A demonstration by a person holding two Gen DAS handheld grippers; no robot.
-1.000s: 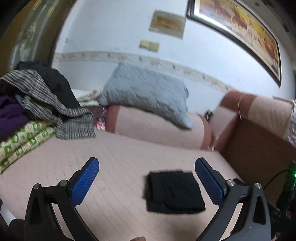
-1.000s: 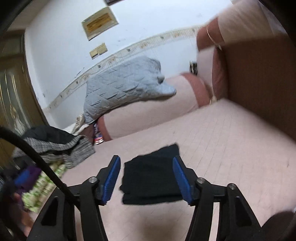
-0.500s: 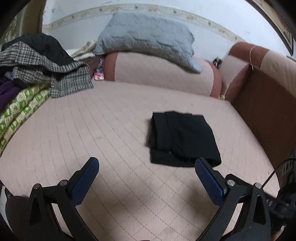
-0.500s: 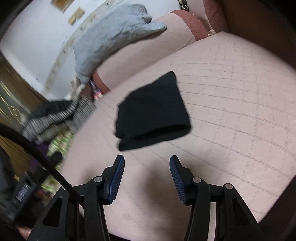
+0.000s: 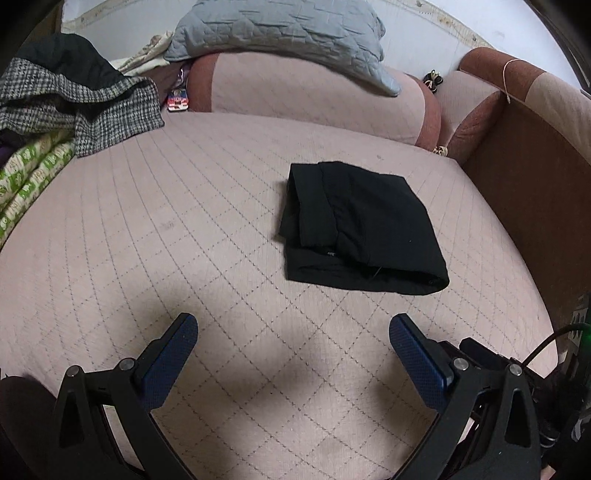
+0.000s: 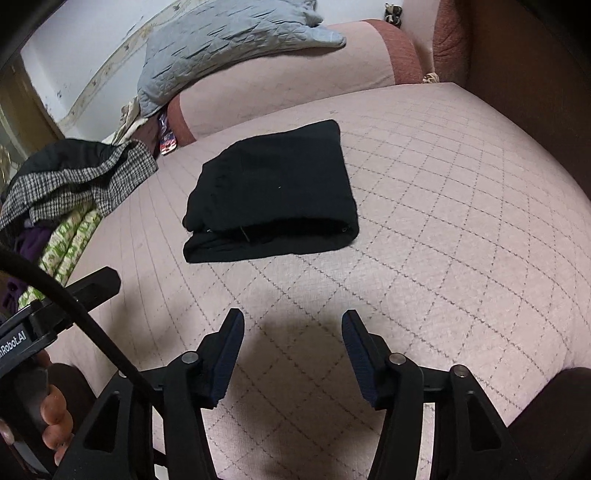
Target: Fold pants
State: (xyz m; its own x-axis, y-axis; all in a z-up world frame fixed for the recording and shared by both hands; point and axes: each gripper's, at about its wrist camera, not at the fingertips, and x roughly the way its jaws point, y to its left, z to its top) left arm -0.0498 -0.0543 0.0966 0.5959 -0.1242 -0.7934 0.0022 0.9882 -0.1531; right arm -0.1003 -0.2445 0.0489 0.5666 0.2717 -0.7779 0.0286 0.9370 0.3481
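The black pants (image 5: 358,225) lie folded into a compact rectangle on the pink quilted bed (image 5: 155,229). They also show in the right wrist view (image 6: 273,192). My left gripper (image 5: 293,334) is open and empty, held above the bed short of the pants. My right gripper (image 6: 292,326) is open and empty, also short of the pants and not touching them.
A pile of clothes with a checked garment (image 5: 85,103) lies at the left. A grey pillow (image 5: 280,33) rests on a pink bolster (image 5: 314,92) at the back. A brown bed frame (image 5: 535,192) rises on the right. The left gripper's body (image 6: 48,314) and a cable show at left.
Both grippers have pulled back from the pants and tilted down toward the bed. The folded pants have stayed in place. Both stay open.
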